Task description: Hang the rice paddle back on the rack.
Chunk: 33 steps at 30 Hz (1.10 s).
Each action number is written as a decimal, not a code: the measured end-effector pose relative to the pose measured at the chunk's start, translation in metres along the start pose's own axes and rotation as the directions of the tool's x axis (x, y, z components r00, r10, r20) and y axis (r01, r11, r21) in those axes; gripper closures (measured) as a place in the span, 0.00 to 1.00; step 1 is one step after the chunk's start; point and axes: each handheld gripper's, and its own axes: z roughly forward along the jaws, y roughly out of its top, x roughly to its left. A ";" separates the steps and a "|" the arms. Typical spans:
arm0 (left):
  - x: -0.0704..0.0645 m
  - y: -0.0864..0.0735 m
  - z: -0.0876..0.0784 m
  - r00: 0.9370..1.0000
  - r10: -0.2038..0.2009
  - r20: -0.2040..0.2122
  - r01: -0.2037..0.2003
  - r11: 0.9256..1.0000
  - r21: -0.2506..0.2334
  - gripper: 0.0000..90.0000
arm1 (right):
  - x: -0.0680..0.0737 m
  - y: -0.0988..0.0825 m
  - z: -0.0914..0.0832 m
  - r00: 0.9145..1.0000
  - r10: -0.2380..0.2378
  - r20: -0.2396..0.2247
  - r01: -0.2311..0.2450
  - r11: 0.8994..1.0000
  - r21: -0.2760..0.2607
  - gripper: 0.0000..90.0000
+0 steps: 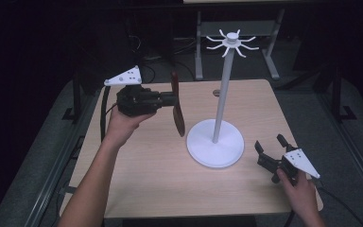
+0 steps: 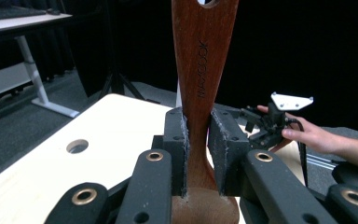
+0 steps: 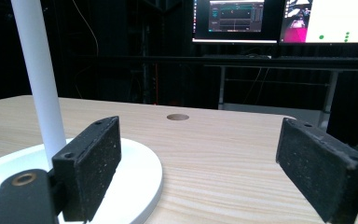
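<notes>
Our left gripper (image 1: 166, 100) pinches the dark brown wooden spoon (image 1: 177, 109) at the narrow neck just above its bowl, jaws pressed flat on both faces of the handle. In the high view the spoon hangs roughly upright above the light wooden table (image 1: 137, 179), bowl down, left of the stand. The left gripper view shows the handle (image 2: 200, 60) rising between the pads, with a cut-out hole at its top end.

We judge the step to be hanging the spoon on the white metal stand (image 1: 220, 101), a slim pole on a round base with a ring of curved hooks (image 1: 231, 42) at the top. To do it well, we should lift the handle's hole above one near hook, keep the spoon upright, then lower it on before easing the grip. The pole sits between us and the far hooks, so a near hook is safer.

Our right gripper (image 1: 270, 147) rests low beside the stand's base, jaws spread wide and empty; it could steady the base (image 3: 140, 177) if the stand rocks. A small round hole (image 1: 216, 92) in the table lies beyond the pole, out of the way.
</notes>
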 end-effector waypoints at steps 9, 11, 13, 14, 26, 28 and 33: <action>0.002 0.021 0.008 0.999 0.026 0.020 -0.026 1.000 -0.004 0.86 | 0.000 0.000 0.000 1.000 -0.001 0.000 0.001 1.000 0.000 0.15; 0.003 0.026 0.010 0.999 0.028 0.023 -0.028 1.000 -0.010 0.86 | 0.000 0.000 0.000 1.000 0.000 0.000 0.000 1.000 0.000 0.15; 0.004 0.030 0.012 0.999 0.029 0.026 -0.029 0.999 -0.015 0.86 | 0.000 0.000 0.000 1.000 0.000 0.000 0.000 1.000 0.000 0.15; 0.004 0.033 0.013 0.999 0.033 0.027 -0.033 0.999 -0.015 0.86 | 0.000 0.000 0.000 1.000 -0.001 0.000 0.001 1.000 0.000 0.15; 0.002 0.058 0.029 0.997 0.065 0.041 -0.064 0.998 -0.015 0.86 | 0.000 0.000 0.000 1.000 0.000 -0.002 0.000 1.000 0.000 0.15; 0.002 0.062 0.032 0.996 0.073 0.044 -0.073 0.997 -0.014 0.86 | 0.000 0.000 0.000 1.000 0.000 -0.002 0.000 1.000 0.000 0.15; 0.001 0.066 0.041 0.996 0.077 0.049 -0.077 0.997 -0.011 0.86 | 0.000 0.000 0.000 1.000 -0.001 -0.002 0.001 1.000 0.000 0.15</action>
